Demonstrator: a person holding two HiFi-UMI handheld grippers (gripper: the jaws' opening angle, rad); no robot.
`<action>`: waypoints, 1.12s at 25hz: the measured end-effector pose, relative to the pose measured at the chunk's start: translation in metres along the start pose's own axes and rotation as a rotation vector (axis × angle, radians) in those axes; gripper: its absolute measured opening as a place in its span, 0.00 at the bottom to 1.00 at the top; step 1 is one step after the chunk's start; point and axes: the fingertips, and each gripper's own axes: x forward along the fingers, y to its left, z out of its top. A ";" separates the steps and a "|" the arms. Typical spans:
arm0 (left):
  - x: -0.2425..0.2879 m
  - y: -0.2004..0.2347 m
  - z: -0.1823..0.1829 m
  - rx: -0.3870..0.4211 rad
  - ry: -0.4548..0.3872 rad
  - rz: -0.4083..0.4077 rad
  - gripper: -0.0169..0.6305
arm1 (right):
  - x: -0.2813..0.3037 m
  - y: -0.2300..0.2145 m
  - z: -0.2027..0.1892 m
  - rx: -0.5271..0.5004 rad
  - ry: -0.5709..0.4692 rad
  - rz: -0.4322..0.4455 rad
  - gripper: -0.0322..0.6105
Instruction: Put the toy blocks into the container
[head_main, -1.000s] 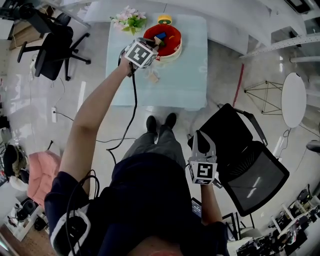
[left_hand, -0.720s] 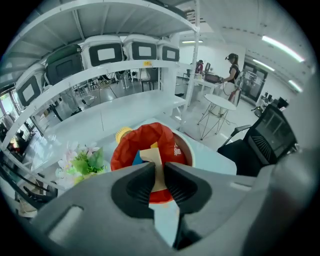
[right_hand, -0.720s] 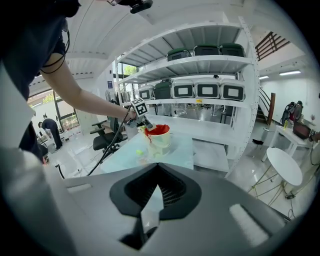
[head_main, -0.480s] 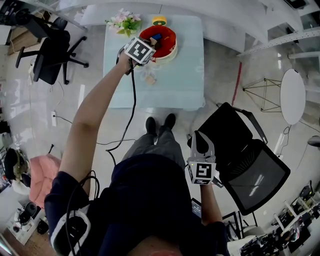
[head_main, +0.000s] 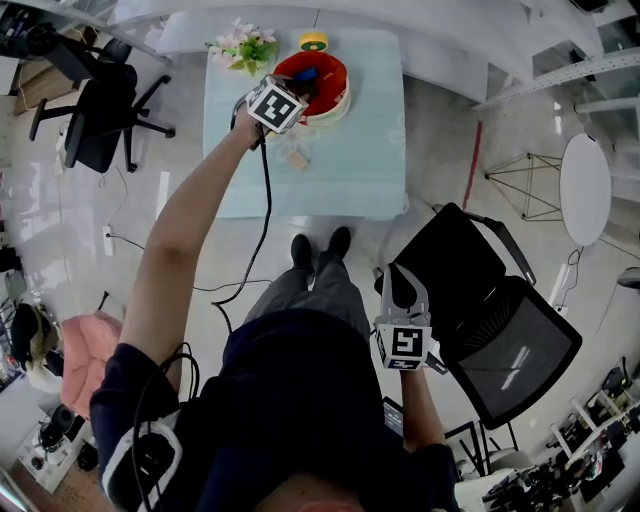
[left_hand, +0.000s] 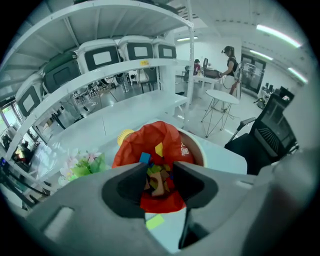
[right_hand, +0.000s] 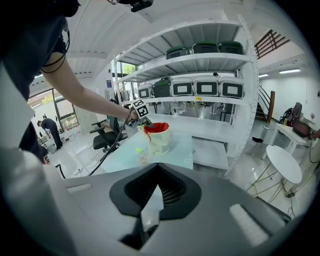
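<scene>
A white container (head_main: 338, 103) with a red liner (left_hand: 150, 140) stands at the far side of the pale table (head_main: 350, 160), and several coloured blocks lie inside. My left gripper (head_main: 308, 88) hangs over its mouth, pointing steeply down. Its jaws have just been opening. A brown block (left_hand: 157, 184) shows in the gap between them, and the pads (left_hand: 137, 177) are not pressing on it. A yellow-green block (left_hand: 155, 221) lies on the table in front of the container. My right gripper (head_main: 405, 275) is held low near my waist, shut and holding nothing.
Pink flowers (head_main: 240, 45) and a yellow round toy (head_main: 314, 41) sit beside the container. A black mesh chair (head_main: 490, 320) stands at my right, an office chair (head_main: 100, 110) left of the table, and a round white table (head_main: 587, 195) far right. A cable trails from the left gripper.
My left gripper has sunk a little toward the container's mouth. The right gripper has kept still.
</scene>
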 end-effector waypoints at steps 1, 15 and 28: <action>-0.001 0.001 0.005 0.003 -0.031 0.004 0.31 | 0.000 -0.001 0.000 0.001 0.000 -0.001 0.05; -0.077 0.004 0.038 0.061 -0.369 0.107 0.67 | 0.002 0.003 -0.002 -0.011 0.022 0.021 0.05; -0.109 -0.017 -0.002 0.056 -0.429 0.106 0.69 | 0.005 0.015 -0.006 -0.030 0.063 0.049 0.05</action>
